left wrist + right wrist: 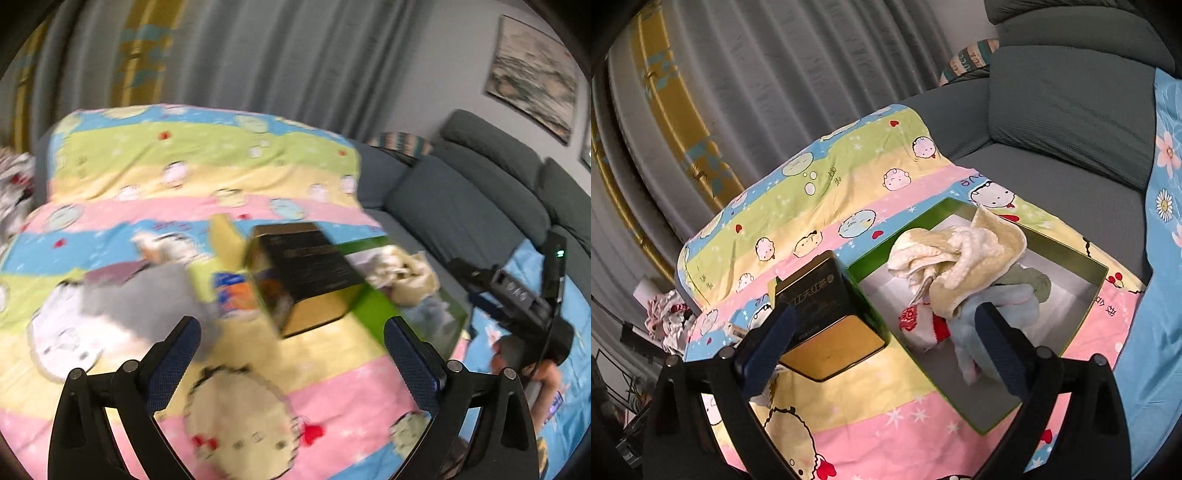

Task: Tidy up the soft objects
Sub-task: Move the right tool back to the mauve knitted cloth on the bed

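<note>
A green open box (1067, 254) lies on the striped cartoon blanket (849, 173) and holds a cream towel (964, 251), a light blue cloth (1008, 306), a grey-green cloth (1030, 280) and a white-and-red cloth (923, 325). The box (376, 306) and cream towel (399, 269) also show in the blurred left wrist view. A grey and white soft cloth (122, 306) lies by the left finger of my left gripper (291, 332), which is open and empty. My right gripper (882, 328) is open and empty, above the box's near edge.
A black and gold tin (827, 314) stands left of the box; it also shows in the left wrist view (310, 273), with small packets (232, 291) beside it. Grey sofa cushions (1071, 110) lie behind. A blue floral cloth (1163, 258) is at right. Curtains (775, 74) hang behind.
</note>
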`<action>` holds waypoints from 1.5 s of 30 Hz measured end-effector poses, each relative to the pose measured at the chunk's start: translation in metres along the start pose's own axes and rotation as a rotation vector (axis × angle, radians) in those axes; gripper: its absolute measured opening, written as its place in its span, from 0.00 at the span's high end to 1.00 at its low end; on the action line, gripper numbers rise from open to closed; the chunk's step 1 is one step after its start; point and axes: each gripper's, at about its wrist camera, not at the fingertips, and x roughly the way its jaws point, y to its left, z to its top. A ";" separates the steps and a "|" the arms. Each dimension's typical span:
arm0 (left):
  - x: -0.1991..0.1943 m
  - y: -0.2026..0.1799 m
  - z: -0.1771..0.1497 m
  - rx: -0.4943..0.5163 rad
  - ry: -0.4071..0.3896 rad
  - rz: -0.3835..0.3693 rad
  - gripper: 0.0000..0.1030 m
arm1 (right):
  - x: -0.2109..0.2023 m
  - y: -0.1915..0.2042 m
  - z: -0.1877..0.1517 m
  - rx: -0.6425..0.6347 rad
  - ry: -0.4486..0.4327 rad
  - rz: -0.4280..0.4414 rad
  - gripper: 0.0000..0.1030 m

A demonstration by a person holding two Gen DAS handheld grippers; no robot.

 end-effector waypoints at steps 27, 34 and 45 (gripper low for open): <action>-0.017 0.122 -0.050 -0.228 -0.026 0.283 0.04 | 0.012 0.113 -0.044 -0.292 0.047 0.029 0.04; -0.018 0.135 -0.051 -0.288 -0.006 0.311 0.04 | 0.022 0.134 -0.057 -0.358 0.078 0.030 0.04; -0.018 0.144 -0.052 -0.287 0.026 0.378 0.04 | 0.034 0.155 -0.074 -0.412 0.129 0.063 0.04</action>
